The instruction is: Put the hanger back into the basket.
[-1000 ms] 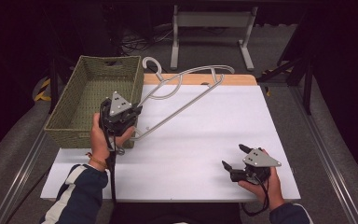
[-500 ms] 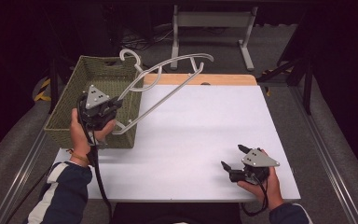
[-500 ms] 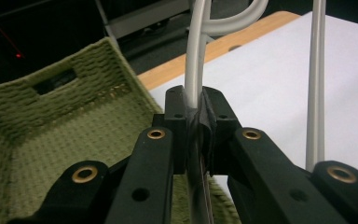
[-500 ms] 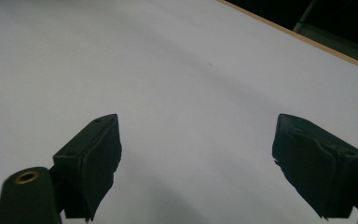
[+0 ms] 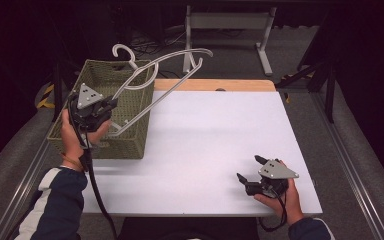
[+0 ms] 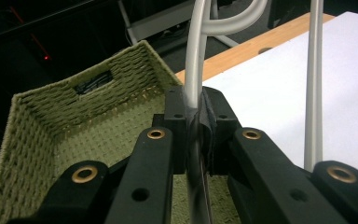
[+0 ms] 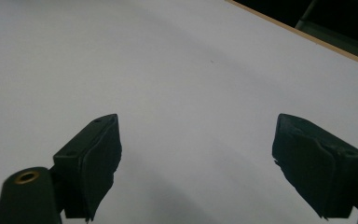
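A pale grey clothes hanger (image 5: 180, 52) slants up through the air over a green woven basket (image 5: 130, 145) at the table's left edge. My left gripper (image 5: 111, 104) is shut on one end of it, above the basket's near right part. In the left gripper view the jaws pinch the hanger's (image 6: 196, 60) rod at my left gripper (image 6: 195, 116), with the basket's (image 6: 98, 126) inside below. My right gripper (image 5: 247, 168) rests near the front right of the white table (image 5: 205, 130), open. Between its jaws (image 7: 196, 158) there is bare white table top (image 7: 168, 60).
A wooden strip (image 5: 215, 85) runs along the table's far edge. Behind it stands a metal frame (image 5: 230, 20) on a dark floor. Grey rails (image 5: 350, 170) run along both sides of the table.
My left hand has carried the hanger leftward and a little up, from over the table's left part to over the basket. The right hand has stayed put.
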`<state>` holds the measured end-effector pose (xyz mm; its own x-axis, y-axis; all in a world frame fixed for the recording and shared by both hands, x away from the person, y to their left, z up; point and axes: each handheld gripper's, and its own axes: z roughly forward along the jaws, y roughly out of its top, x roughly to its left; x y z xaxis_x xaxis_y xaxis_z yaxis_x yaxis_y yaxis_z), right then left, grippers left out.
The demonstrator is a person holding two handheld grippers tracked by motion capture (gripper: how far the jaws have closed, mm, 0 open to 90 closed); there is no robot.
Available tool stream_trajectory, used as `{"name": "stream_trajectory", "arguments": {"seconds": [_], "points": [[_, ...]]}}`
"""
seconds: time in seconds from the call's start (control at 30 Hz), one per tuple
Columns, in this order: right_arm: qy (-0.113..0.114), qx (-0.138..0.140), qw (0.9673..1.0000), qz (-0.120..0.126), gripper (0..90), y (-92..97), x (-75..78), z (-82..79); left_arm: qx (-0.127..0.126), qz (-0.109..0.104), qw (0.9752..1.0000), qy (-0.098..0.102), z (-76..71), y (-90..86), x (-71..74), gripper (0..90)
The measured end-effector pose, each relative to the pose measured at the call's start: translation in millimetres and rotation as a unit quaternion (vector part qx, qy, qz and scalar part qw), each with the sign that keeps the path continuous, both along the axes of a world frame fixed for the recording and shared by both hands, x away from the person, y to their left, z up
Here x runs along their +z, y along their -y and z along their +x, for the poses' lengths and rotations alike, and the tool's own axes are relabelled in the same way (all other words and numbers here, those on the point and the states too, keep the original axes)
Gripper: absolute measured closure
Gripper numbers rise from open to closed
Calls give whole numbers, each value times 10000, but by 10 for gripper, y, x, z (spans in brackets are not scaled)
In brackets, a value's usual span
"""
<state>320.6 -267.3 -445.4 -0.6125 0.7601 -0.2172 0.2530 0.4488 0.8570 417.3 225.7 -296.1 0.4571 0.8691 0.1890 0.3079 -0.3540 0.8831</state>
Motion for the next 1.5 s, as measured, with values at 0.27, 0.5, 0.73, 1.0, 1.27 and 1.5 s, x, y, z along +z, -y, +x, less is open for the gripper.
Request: {"name": "stream_trajectory", "arguments": {"seconds": [0.27, 0.5, 0.73, 1.0, 1.27, 1.5], "points": [[-9, -10, 10000, 46, 162, 0, -3, 3, 117, 58, 9999, 6, 124, -137, 2, 822], [-8, -45, 10000, 66, 161, 1, -9, 10, 209, 32, 9998, -50, 216, -244, -18, 822], [6, -87, 9999, 115, 162, 8, -10, 8, 388, 108, 9991, -105, 294, -339, -29, 817], [16, -69, 9999, 83, 161, -4, -11, 7, 584, 172, 9979, -216, 411, -494, -99, 821], [-7, -77, 9999, 82, 161, -6, -18, 13, 919, -331, 9941, -482, 523, -782, -250, 822], [-44, -68, 9999, 69, 162, -18, -26, 13, 1310, -252, 9872, -874, 628, -965, -499, 813]]}}
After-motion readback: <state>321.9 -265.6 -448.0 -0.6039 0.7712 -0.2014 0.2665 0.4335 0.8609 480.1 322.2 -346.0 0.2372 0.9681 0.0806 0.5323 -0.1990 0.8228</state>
